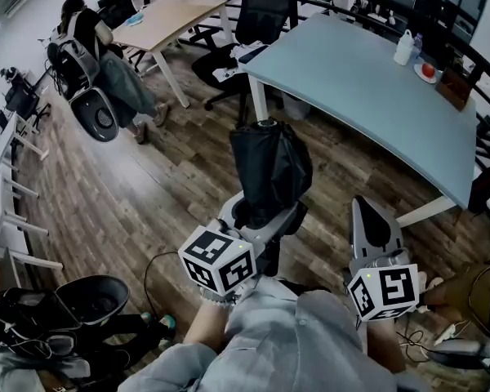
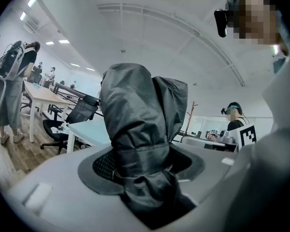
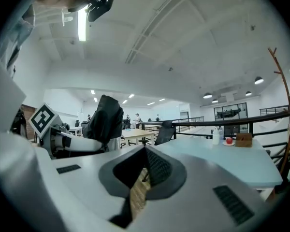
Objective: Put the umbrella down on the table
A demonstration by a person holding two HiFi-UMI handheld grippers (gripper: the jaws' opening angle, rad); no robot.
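A folded black umbrella [image 1: 269, 166] stands upright over the wooden floor, short of the pale blue table [image 1: 367, 80]. My left gripper [image 1: 261, 215] is shut on its lower part. In the left gripper view the umbrella [image 2: 142, 110] fills the gap between the jaws of the left gripper [image 2: 142, 163], with the table [image 2: 89, 129] behind it. My right gripper [image 1: 367, 211] hangs to the right of the umbrella, shut, with nothing between its jaws. In the right gripper view the right gripper [image 3: 145, 166] points toward the table [image 3: 222, 153], and the umbrella [image 3: 105, 117] shows at the left.
A white bottle [image 1: 403, 47], a red fruit on a plate [image 1: 428, 70] and a brown box [image 1: 456, 86] stand at the table's far right end. A black office chair [image 1: 261, 15] stands at its far side. A person [image 1: 90, 39] is at a wooden table [image 1: 167, 19]. Bags [image 1: 73, 309] lie at lower left.
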